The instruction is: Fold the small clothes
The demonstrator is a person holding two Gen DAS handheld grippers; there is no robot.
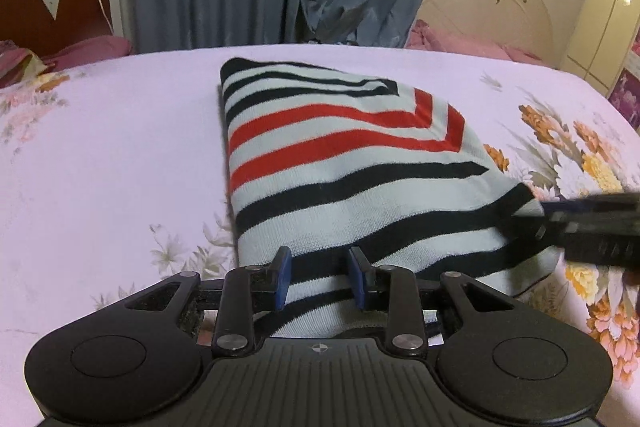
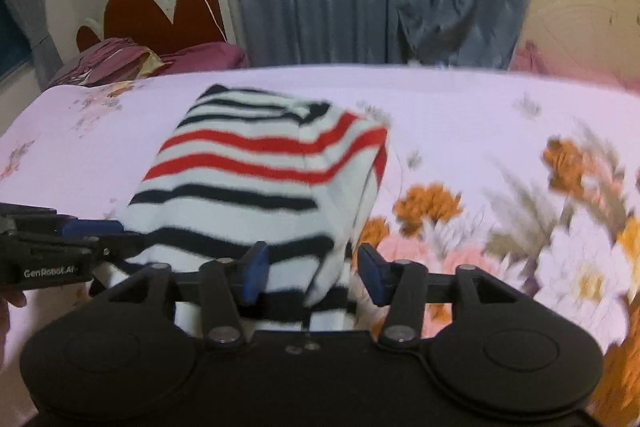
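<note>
The striped top point(image 1: 340, 163) lies folded mid-bed point(image 1: 100, 155), its near hem hidden under both tools: left gripper point(image 1: 320, 277) clamps it, right gripper point(image 2: 310, 275) blurred, parted around its corner, bare sheet all around.

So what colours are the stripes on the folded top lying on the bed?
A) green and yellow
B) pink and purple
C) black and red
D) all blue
C: the striped top on the flowery bedsheet is pale with black stripes at both ends and red ones in the middle.
</note>
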